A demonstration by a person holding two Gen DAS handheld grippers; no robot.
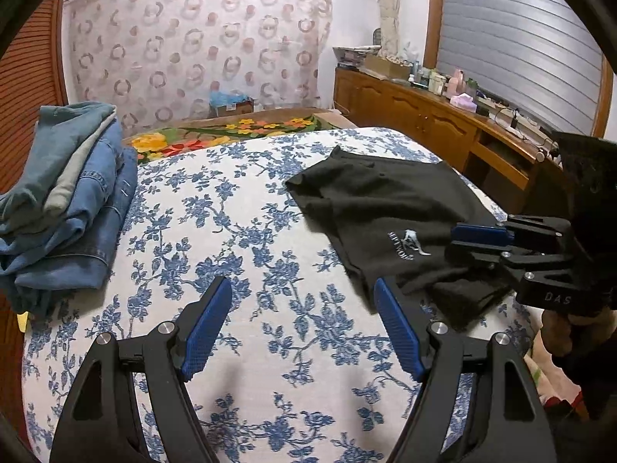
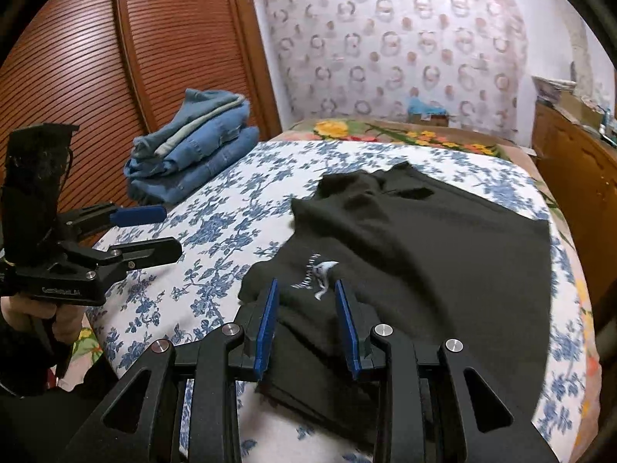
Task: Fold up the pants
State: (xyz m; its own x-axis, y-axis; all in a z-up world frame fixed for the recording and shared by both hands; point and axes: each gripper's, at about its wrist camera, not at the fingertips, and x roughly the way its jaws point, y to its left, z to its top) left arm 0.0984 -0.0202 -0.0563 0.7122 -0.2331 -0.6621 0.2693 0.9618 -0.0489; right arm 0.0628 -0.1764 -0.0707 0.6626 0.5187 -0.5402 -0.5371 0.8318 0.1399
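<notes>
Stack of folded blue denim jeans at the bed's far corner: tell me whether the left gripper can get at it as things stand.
Probably yes. The left gripper is open and holds nothing, above bare blue-flowered white bedspread. Nothing lies between it and the stack of folded blue denim jeans; the black pants lie on the other side.

You have one pair of black fabric pants with a white logo (image 2: 405,239) on one blue-and-white floral bedspread (image 1: 239,231). One stack of folded blue denim garments (image 1: 69,200) sits at the bed's far corner; how many pieces it holds can't be counted exactly. Two black grippers with blue pads are in view: the left gripper (image 1: 304,324) and the right gripper (image 2: 304,324).
</notes>
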